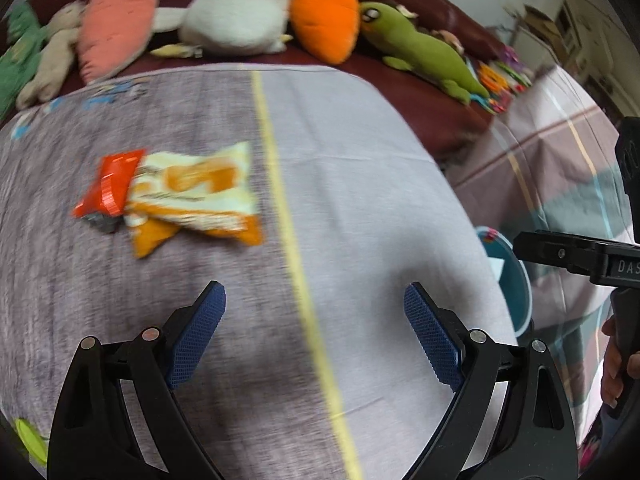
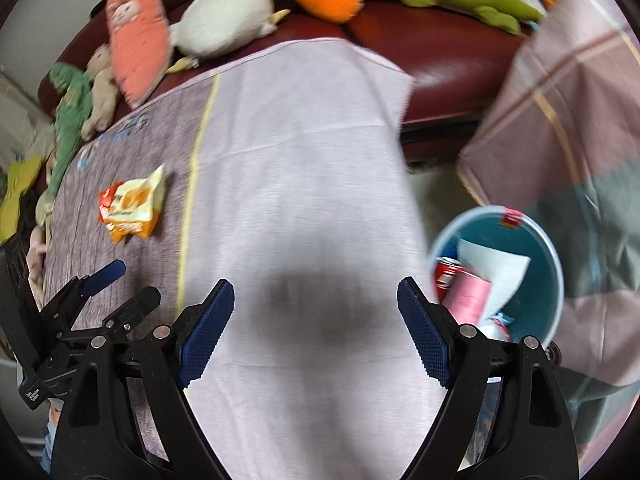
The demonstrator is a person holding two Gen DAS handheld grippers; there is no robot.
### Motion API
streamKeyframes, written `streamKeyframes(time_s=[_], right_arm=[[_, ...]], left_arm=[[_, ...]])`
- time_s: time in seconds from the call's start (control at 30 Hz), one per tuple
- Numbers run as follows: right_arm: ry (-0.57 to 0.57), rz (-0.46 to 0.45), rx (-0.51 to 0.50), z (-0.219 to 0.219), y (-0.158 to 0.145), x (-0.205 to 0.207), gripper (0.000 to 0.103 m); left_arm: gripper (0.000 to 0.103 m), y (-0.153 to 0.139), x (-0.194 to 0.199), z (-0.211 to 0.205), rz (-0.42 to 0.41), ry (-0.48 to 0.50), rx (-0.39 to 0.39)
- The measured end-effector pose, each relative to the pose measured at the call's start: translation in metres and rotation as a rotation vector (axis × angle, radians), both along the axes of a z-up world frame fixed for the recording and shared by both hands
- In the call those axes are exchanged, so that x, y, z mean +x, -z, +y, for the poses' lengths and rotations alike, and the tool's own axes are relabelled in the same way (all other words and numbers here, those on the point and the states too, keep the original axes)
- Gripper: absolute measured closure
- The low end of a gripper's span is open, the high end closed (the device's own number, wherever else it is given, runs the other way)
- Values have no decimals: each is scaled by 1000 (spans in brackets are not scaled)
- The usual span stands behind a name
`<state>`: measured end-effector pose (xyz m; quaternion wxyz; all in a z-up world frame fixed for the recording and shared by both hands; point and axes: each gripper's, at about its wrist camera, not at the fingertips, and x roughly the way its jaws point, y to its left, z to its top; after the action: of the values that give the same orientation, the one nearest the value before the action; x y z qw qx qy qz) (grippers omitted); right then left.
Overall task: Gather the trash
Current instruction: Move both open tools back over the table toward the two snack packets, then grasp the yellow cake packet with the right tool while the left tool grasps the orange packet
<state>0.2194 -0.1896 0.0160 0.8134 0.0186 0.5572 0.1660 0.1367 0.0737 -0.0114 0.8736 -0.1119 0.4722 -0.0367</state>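
Snack wrappers (image 1: 176, 196) on cloth (both grippers empty)

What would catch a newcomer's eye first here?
The orange and white snack wrappers lying on the grey part of the cloth, left of its yellow stripe. Behind them, bright plush toys line the dark red sofa. A blue bin already holding trash stands at the right.

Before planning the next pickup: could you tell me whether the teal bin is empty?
No, the teal bin already holds a red can, white paper and a pink item.
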Motion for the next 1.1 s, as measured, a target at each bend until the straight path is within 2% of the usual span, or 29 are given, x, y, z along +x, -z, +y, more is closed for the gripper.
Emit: streamKeyframes(time_s=[0.23,0.47,0.7,0.93,1.1], right_arm=[[-90,13,-14,67,-2,-3,23],[-172,65,-19,129,12,-5,23],[-227,109,-9,189,26,17,23],[-261,136,-4,235,43,47,23],[-243,151,17,246,56,64,23]], left_arm=[[8,9,-18,55,4,-82,-5],[8,23,-32,115,30,-176,15],[8,34,-32,164,58,-258,12],[8,38,-18,177,67,-239,32],[8,40,-8,177,69,-214,42]])
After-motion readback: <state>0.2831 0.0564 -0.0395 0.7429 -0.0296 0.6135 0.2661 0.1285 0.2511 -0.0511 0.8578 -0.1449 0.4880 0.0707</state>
